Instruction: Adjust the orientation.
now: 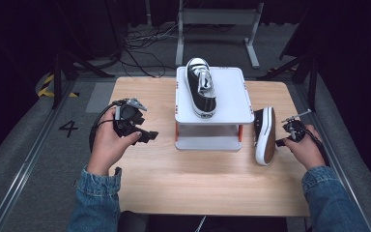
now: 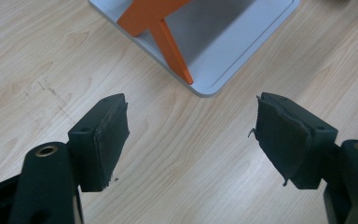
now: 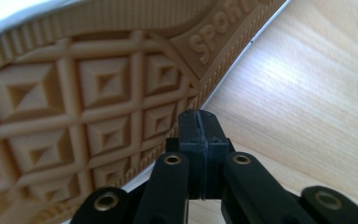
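Sneaker (image 1: 265, 135) number two, black with a white rim, lies tipped on its side on the wooden tabletop (image 1: 198, 183), just right of the white stand (image 1: 232, 94), its tan sole facing the right tool (image 1: 285, 141). Its mate (image 1: 201, 87) stands upright on the stand's top shelf, toe pointing away from the person. The stand has orange struts (image 2: 161, 32) between its two shelves. The left tool (image 1: 147, 136) hangs over bare wood to the left of the stand, its jaws spread wide with nothing between them. In the right gripper view the right tool (image 3: 199, 122) has its jaws pressed together on nothing, the tip just at the edge of the patterned sole (image 3: 74, 93); whether it touches I cannot tell.
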Demonstrator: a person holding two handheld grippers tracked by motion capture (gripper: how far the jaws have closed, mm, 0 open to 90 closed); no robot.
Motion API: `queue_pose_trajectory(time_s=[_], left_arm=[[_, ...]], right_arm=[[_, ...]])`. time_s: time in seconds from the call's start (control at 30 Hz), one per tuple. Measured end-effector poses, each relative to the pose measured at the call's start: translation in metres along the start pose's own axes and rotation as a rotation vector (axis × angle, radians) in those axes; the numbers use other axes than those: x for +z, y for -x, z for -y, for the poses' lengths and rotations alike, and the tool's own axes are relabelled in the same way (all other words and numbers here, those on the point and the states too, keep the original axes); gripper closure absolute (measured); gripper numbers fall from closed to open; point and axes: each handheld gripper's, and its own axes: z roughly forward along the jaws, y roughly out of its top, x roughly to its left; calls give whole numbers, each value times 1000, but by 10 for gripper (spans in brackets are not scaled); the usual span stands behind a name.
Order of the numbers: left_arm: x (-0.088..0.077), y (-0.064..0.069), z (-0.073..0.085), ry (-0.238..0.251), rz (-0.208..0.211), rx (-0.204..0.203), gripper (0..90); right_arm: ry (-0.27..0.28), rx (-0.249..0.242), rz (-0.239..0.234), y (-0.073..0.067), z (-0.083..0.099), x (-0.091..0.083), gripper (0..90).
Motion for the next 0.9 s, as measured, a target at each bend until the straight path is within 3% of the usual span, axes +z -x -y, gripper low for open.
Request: queue_pose_trajectory(time_s=[0.17, 0.23, 0.4, 0.43, 0.53, 0.67, 0.73, 0.77, 0.83, 0.9], left_arm=[[0, -4, 6, -8, -3, -26, 257], [1, -7, 8, -15, -7, -42, 257], [4, -8, 10, -33, -17, -41, 257], [4, -8, 10, -33, -17, -41, 257], [5, -7, 10, -40, -14, -37, 256], [7, -6, 9, -46, -7, -31, 256], [8, -7, 10, -49, -9, -27, 255], [8, -7, 11, -51, -4, -31, 255], [9, -8, 12, -56, -4, -34, 255], [11, -9, 13, -64, -5, -35, 255]], right_arm=[[-5, 8, -1, 8, 6, 0, 814], [11, 16, 11, 10, 7, -7, 808], [133, 33, 23, 8, -1, -44, 795], [133, 33, 23, 8, -1, -44, 795], [216, -28, -10, -13, -17, -63, 801], [217, -115, -10, -38, -33, -62, 801], [200, -132, -22, -44, -39, -54, 811], [173, -131, -34, -45, -40, -48, 818], [171, -101, -65, -44, -40, -45, 822], [174, -91, -53, -42, -38, -47, 826]])
